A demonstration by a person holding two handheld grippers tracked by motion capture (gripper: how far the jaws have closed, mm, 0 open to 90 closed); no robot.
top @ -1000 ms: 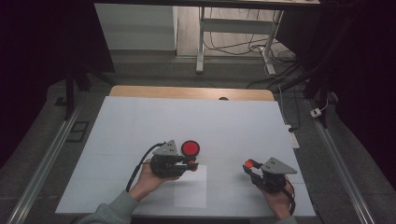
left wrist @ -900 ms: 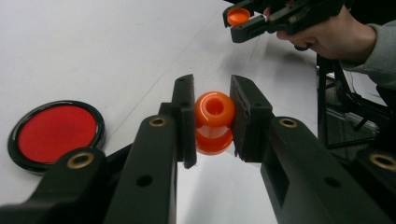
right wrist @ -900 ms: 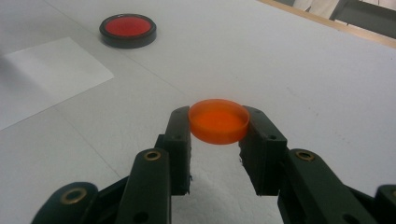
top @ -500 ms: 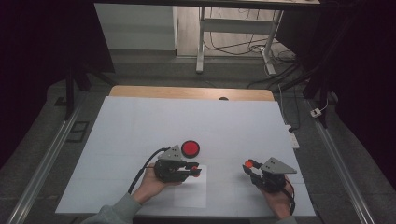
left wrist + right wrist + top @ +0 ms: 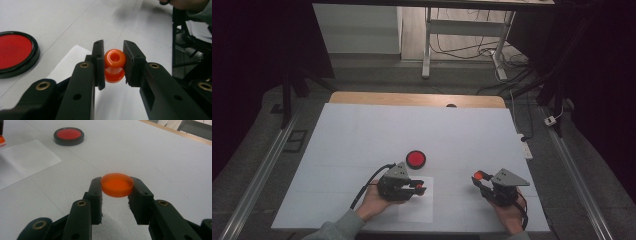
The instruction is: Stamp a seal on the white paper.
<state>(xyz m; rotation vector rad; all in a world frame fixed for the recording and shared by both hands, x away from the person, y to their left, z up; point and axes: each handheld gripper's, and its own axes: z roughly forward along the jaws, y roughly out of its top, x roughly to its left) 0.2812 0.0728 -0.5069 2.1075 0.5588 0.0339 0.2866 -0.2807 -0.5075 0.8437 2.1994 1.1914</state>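
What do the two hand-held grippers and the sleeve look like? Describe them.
Both the left hand-held gripper and the right hand-held gripper are black, each topped by a grey three-cornered plate. Their jaws are flat black blocks on arms with brass-coloured rivets. A black cable trails from the left one. The left forearm wears a grey-green sleeve.

two grippers over a white table

left gripper hovers above a paper sheet (red pad just beyond); right gripper carries something orange.

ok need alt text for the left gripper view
Two black tongs pinch a small orange spool-shaped piece above a white paper sheet on a white table. A round red pad in a black rim lies at the left.
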